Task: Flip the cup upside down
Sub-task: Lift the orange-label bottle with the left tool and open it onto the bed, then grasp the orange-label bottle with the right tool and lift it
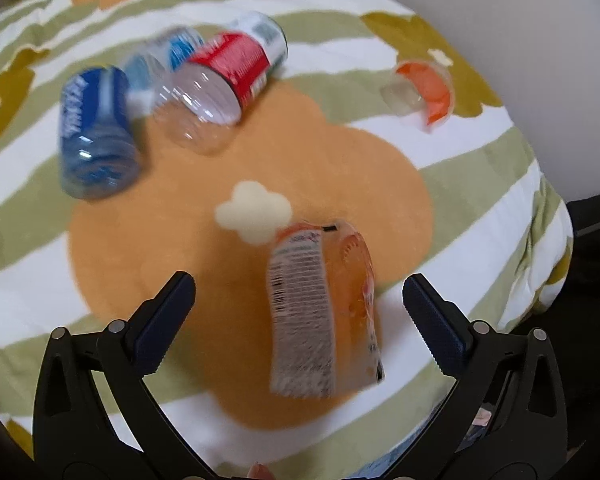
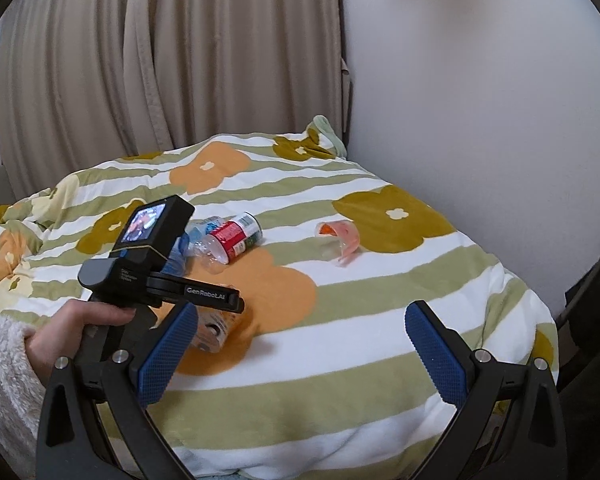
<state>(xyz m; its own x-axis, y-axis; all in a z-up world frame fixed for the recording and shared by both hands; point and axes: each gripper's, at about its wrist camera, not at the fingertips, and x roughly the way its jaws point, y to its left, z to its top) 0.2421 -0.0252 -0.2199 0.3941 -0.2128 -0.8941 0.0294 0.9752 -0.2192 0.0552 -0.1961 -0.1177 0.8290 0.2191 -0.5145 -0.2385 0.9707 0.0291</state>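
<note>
Cup [image 1: 324, 312], orange, labelled, blurred, between left gripper [image 1: 300, 312] jaws, which gape wide, touching nothing. Cup over big orange flower on bed [image 1: 480, 216]. Beyond cup: red-label bottle [image 1: 228, 76], blue bottle [image 1: 96, 132], both lying down. Far right of cup: clear orange lid [image 1: 428, 88]. Right gripper [image 2: 302, 350] jaws wide apart, empty.

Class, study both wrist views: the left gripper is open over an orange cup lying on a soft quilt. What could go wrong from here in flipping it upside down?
1. The orange cup lies nearer one finger of the open left gripper; closing off-centre might push it aside.
2. The quilt is soft and uneven, so an inverted cup may tip.
3. The bottles lie loose close by; a wide swing could knock them rolling.
</note>
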